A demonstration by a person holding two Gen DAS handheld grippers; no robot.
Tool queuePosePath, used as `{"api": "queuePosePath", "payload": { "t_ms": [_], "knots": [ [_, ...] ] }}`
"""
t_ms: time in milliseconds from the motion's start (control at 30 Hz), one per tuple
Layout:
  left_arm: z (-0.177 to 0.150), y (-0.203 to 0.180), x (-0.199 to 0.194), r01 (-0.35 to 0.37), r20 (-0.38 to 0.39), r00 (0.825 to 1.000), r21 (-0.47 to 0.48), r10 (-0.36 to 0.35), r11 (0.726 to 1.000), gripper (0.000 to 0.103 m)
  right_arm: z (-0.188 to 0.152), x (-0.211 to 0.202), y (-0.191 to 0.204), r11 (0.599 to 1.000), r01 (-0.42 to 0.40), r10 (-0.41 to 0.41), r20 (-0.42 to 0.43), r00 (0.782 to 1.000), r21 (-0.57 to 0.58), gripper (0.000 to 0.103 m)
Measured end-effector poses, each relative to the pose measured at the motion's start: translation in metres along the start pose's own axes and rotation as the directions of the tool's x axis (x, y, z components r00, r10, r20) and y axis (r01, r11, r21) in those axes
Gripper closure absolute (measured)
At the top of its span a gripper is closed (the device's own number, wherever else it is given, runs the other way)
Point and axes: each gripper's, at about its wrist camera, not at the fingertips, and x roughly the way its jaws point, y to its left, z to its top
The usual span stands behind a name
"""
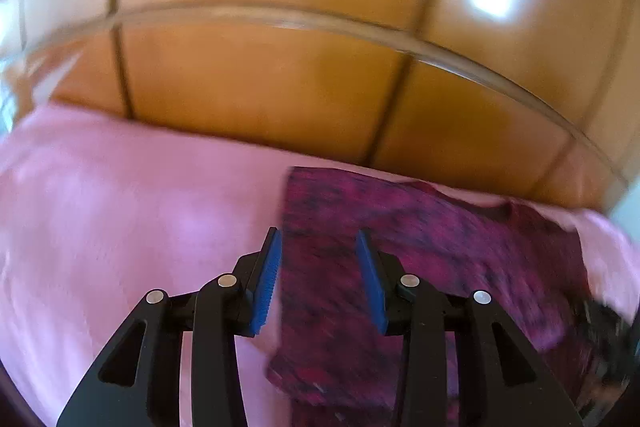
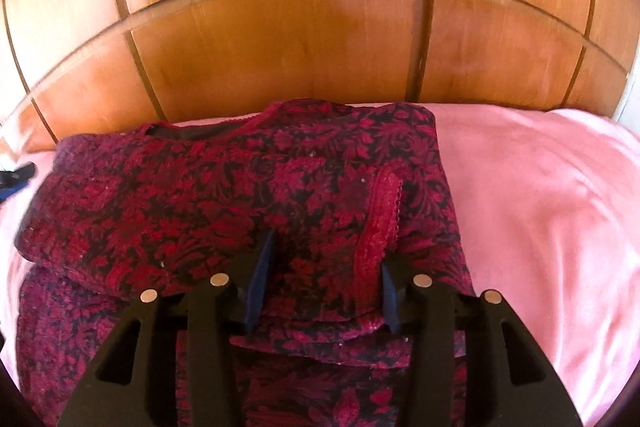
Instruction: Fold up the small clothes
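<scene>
- The garment is a dark red top with a dense black floral pattern and a red trimmed neckline.
- It lies on a pink sheet, its neckline toward a wooden headboard.
- It is partly folded: an upper layer lies over a lower one, and a sleeve with a red ribbed cuff is turned in across the front.
- In the left wrist view it shows blurred, one straight edge over the pink.

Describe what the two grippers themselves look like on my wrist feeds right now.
Both look the same: the left gripper and right gripper have matte black angular fingers with cut-out slots, round silver pins at the joints and blue ribbed pads. No cables, markings or sleeves show.
</scene>
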Motion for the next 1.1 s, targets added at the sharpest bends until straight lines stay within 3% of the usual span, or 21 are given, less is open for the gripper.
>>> {"api": "queuePosePath", "payload": {
  "t_ms": [67, 133, 367, 400, 433, 467, 567, 667, 1100],
  "knots": [
    [-0.011, -0.016, 0.008, 0.004, -0.051, 0.999, 0.077, 0.000, 0.997, 0.066, 0.001, 0.003, 0.006, 0.999, 0.030, -0.030, 0.004, 1.000, -0.018, 0.059],
    [-0.026, -0.021, 0.031, -0.035, -0.130, 0.990, 0.112, 0.050, 0.993, 0.066, -0.001, 0.006, 0.007, 0.999, 0.038, -0.038, 0.009, 0.999, -0.021, 0.059],
    [-0.026, -0.018, 0.021, -0.072, -0.122, 0.989, 0.053, 0.078, 0.996, 0.064, 0.000, 0.011, 0.005, 1.000, 0.025, -0.025, 0.011, 1.000, -0.016, 0.057],
    [-0.027, -0.018, 0.014, -0.077, -0.112, 0.990, 0.057, 0.083, 0.995, 0.061, 0.001, 0.010, 0.002, 1.000, 0.010, -0.010, 0.009, 1.000, -0.007, 0.056],
    [-0.028, -0.020, 0.007, -0.078, -0.099, 0.992, 0.063, 0.084, 0.995, 0.047, 0.001, 0.007, -0.001, 1.000, 0.001, -0.001, 0.006, 1.000, 0.000, 0.056],
    [-0.033, -0.021, -0.005, -0.074, -0.079, 0.994, 0.065, 0.080, 0.995, 0.039, 0.001, 0.003, -0.003, 1.000, -0.005, 0.005, 0.004, 1.000, 0.005, 0.055],
    [-0.043, -0.023, -0.032, -0.074, -0.042, 0.996, 0.064, 0.077, 0.995, 0.039, -0.001, -0.014, -0.007, 1.000, 0.018, -0.018, 0.019, 1.000, 0.025, 0.025],
    [-0.058, -0.029, -0.055, -0.069, -0.018, 0.997, 0.077, 0.071, 0.995, 0.039, -0.007, -0.032, -0.016, 0.998, -0.025, 0.023, 0.026, 0.999, 0.065, 0.025],
    [-0.116, -0.029, -0.120, -0.025, -0.017, 0.999, 0.096, 0.027, 0.995, 0.039, -0.071, -0.076, -0.038, 1.000, 0.003, -0.002, -0.081, 0.997, 0.013, 0.022]
  ]
}}
